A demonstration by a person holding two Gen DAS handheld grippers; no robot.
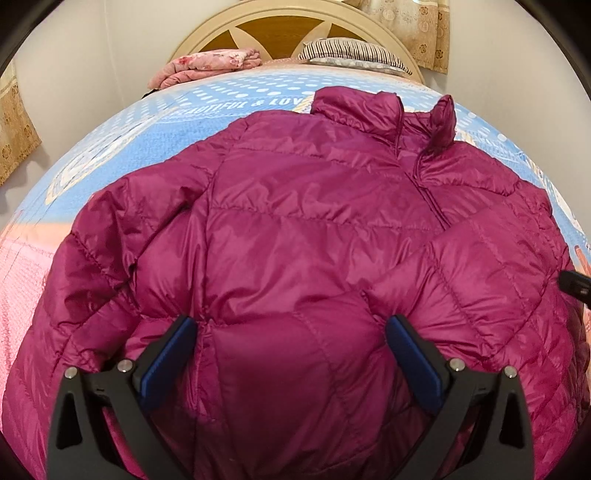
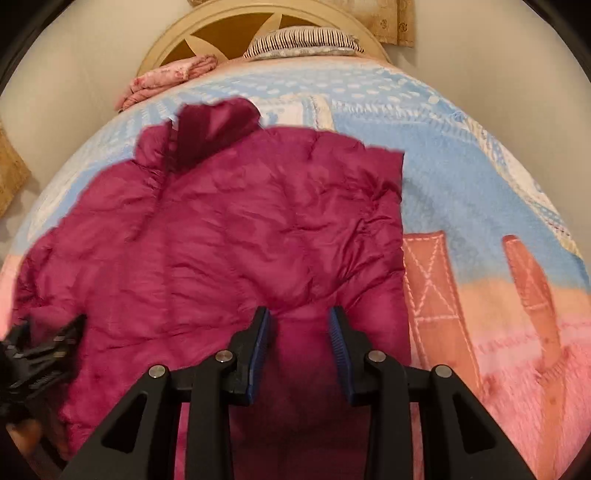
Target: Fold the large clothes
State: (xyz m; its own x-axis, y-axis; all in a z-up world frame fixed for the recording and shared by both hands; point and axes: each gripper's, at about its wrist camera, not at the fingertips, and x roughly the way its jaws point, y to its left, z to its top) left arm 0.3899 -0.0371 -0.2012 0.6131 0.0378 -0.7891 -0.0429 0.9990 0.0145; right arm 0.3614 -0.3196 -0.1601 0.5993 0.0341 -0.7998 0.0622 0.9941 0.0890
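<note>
We've got the magenta puffer jacket [image 1: 295,221] spread on the bed blanket [image 2: 461,177], collar at 12; left gripper [image 1: 291,332] wide, right gripper [image 2: 299,325] pinching hem fabric to fold

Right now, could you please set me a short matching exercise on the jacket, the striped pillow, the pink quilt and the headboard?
Things:
1. puffer jacket
2. striped pillow
3. folded floral quilt
4. headboard

Descriptions:
A. cream frame with wooden panels
B. magenta, spread on the bed
C. pink, at the left by the headboard
D. dark and light stripes, at the right by the headboard

Pairs: 1-B, 2-D, 3-C, 4-A
</note>
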